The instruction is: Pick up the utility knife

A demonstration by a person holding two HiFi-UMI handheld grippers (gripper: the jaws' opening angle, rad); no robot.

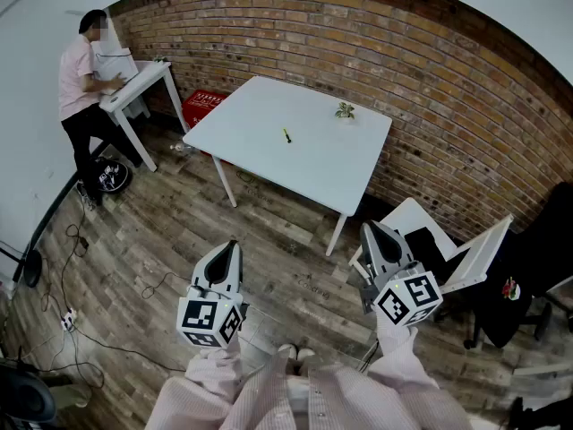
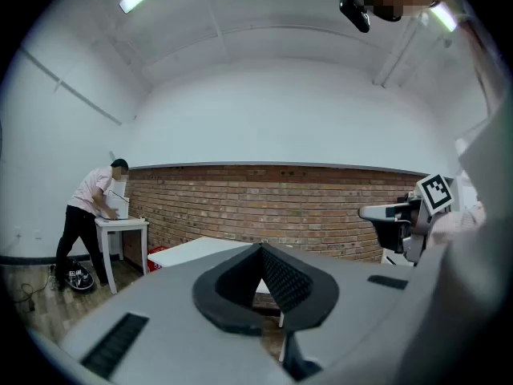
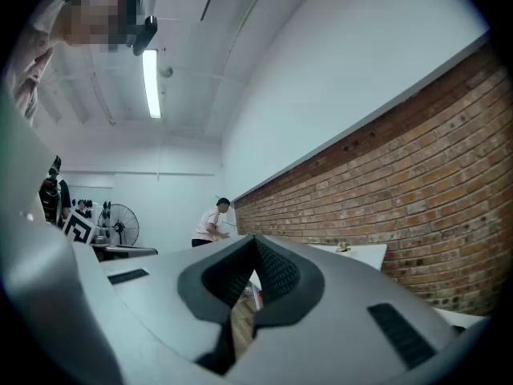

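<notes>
Your left hand-held gripper point(image 1: 229, 245), 7 o'clock in the head view: clenched, nothing in it. The utility knife point(image 1: 286, 135) lies mid-counter point(image 1: 313, 164) at 12 o'clock, well apart from both tools, with the plant point(image 1: 345, 110) at its 2 o'clock. Your right hand-held gripper point(image 1: 372, 229), 5 o'clock: clenched, empty. The knife looks small, light, rigid, probably slick. Pinch across mid-handle, clear of the blade end.

Left claw point(image 2: 259, 249) closed, empty; white table point(image 2: 195, 252) ahead; brick wall point(image 2: 280, 207) behind
</notes>
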